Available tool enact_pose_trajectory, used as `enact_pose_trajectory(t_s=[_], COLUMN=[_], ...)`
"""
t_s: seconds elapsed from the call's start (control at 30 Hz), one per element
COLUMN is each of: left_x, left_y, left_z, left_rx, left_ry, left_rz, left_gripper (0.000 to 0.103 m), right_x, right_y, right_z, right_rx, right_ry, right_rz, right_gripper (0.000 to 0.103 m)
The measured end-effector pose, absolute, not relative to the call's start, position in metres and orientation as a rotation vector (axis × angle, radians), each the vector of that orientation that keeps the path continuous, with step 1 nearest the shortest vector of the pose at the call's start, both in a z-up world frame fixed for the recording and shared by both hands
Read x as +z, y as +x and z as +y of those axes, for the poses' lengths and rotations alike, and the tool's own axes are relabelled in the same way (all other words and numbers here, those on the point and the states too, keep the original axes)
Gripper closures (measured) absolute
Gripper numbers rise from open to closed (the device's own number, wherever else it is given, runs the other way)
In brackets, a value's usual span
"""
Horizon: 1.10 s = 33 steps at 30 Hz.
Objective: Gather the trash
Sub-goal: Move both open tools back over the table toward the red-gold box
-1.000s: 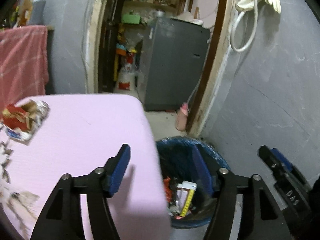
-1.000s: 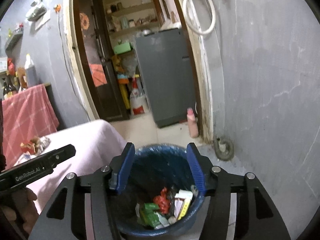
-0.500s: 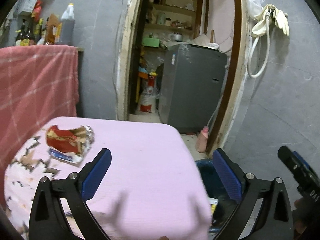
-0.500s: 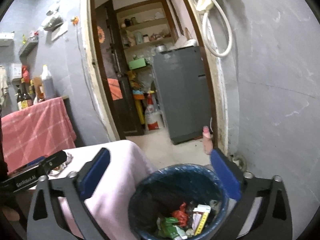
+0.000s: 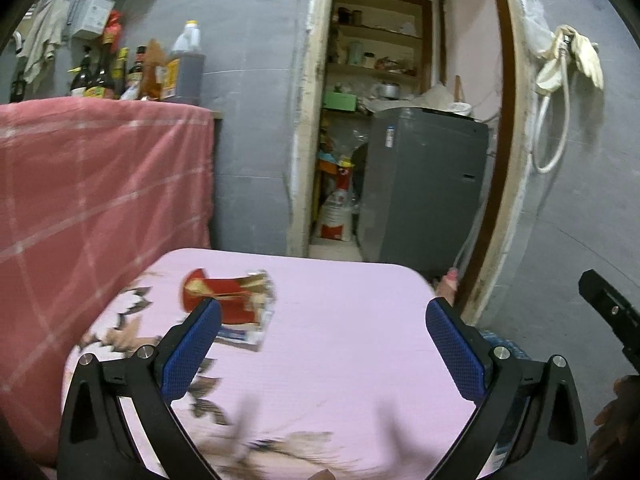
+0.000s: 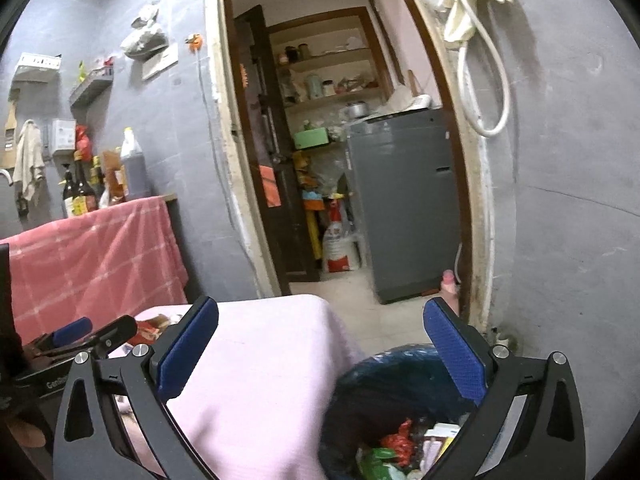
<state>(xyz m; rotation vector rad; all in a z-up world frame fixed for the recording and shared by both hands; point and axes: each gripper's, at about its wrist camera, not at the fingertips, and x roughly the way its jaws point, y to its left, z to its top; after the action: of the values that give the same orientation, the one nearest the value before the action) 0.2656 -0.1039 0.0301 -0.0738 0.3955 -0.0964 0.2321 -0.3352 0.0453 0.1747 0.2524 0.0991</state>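
A crumpled red and silver wrapper [image 5: 236, 300] lies on the pink-covered table [image 5: 340, 320], over a white and blue packet [image 5: 244, 334]. My left gripper [image 5: 322, 344] is open and empty above the table, its left finger just in front of the wrapper. My right gripper [image 6: 320, 344] is open and empty, held over the table's corner and the blue-lined trash bin [image 6: 400, 384], which holds several wrappers. The wrapper also shows in the right wrist view [image 6: 150, 328], beside the left gripper [image 6: 86, 336].
A counter draped in red checked cloth [image 5: 100, 184] with bottles [image 5: 140, 72] stands left of the table. An open doorway leads to a grey fridge [image 5: 424, 188]. A grey wall [image 5: 592, 200] with a hanging hose is to the right. The bin's edge [image 5: 500, 340] shows by the table.
Both grippers have opened wide and lifted from over the bin. My left gripper has swung left over the table, bringing the wrapper toward its left finger.
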Motion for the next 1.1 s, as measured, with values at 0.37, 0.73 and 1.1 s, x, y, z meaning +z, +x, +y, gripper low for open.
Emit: enact_pose_trajectory(t_s=[0.37, 0.73, 1.1], left_x=[0.012, -0.001, -0.016], left_y=[0.274, 0.296, 0.326], left_z=[-0.021, 0.025, 0.034], left_rx=[0.021, 0.013, -0.087], left_ry=[-0.082, -0.137, -0.151], left_rz=[0.451, 0.533, 0.684], left_gripper=[0.003, 0.004, 0.036], right_x=[0.045, 0.034, 0.011], right_y=[0.253, 0.284, 0.321], right_z=[-0.276, -0.231, -0.200], right_rx=[0.207, 0.296, 0.398], right_ry=[0.114, 0.076, 0.063], right_rz=[0.308, 0.389, 0.525], right_gripper=[0.000, 0.000, 0.019])
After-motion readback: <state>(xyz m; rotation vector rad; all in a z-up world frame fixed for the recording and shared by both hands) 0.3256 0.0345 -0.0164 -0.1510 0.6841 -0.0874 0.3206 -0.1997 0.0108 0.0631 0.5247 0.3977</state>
